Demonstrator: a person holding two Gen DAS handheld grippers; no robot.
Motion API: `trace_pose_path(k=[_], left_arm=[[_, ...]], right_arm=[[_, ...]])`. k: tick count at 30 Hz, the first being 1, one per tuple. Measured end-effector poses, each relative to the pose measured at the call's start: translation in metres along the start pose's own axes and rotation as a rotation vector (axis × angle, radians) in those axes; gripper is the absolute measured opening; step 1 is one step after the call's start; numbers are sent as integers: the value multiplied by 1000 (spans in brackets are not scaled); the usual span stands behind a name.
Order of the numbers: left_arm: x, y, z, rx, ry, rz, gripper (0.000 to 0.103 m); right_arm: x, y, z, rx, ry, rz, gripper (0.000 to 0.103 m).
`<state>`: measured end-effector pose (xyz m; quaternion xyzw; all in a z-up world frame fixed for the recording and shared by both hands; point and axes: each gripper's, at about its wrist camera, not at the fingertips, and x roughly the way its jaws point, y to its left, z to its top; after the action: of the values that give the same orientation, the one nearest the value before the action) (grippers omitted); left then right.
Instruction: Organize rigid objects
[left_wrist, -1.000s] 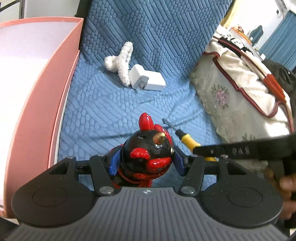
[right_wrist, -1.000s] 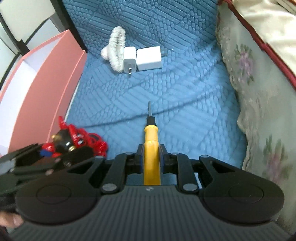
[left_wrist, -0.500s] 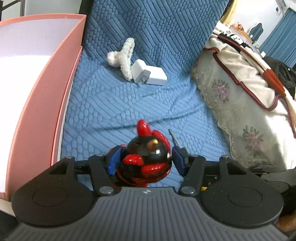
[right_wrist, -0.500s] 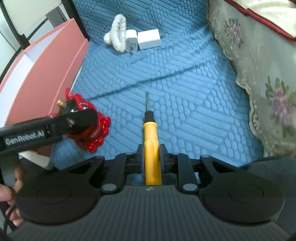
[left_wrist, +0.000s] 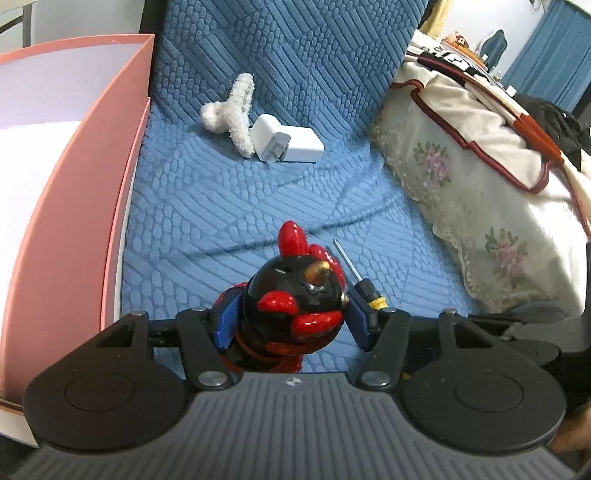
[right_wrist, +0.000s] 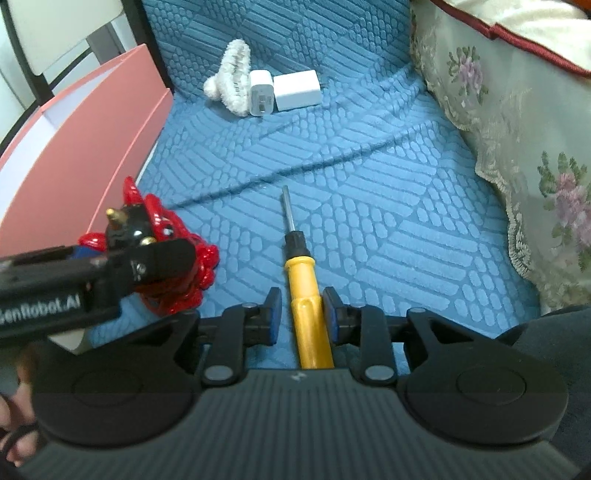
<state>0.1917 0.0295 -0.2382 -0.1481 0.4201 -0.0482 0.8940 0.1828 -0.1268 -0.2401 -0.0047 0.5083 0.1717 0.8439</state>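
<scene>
Pink open cardboard box (left_wrist: 92, 192) at far left on blue textured cushion (left_wrist: 236, 206); beside it, left gripper (left_wrist: 291, 317) clamps glossy black-and-red figurine (left_wrist: 295, 306). Right gripper (right_wrist: 302, 317), jaws just opening, stands slack around yellow-handled screwdriver (right_wrist: 304, 291) lying on the cushion. Behind: fluffy white hair claw (right_wrist: 231, 86), two white chargers (right_wrist: 284, 90).

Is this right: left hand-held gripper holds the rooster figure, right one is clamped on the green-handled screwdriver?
Not quite: the screwdriver has a yellow handle, not green, as the right wrist view shows. Its handle lies between the right hand-held gripper's pads, whose jaws have just been opening, with gaps on both sides. The left hand-held gripper does hold the rooster figure.
</scene>
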Motion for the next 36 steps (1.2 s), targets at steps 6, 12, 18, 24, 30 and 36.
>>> trace_pose_path(k=[6,12,18,24,30,36], left_arm=[[2,1,0,28,-13,-4,65],[2,4,2,25,-29,-14,63],[-5,2,10,27,-30,-2,63],[-26,0,26,9,-57,-4,63],[-51,-3,45,-12,-65,-18,63],[-77,-1,64,-20,-98,-18,63]], right_arm=[[5,10,3,-55,-9,-27,24],[5,10,7,-40,-4,-22,22],[-7,8,11,2,-24,-15,22],[-27,9,19,29,-45,-4,22],[-57,15,39,34,-90,19,20],[-79,26,58,-5,-142,38,10]])
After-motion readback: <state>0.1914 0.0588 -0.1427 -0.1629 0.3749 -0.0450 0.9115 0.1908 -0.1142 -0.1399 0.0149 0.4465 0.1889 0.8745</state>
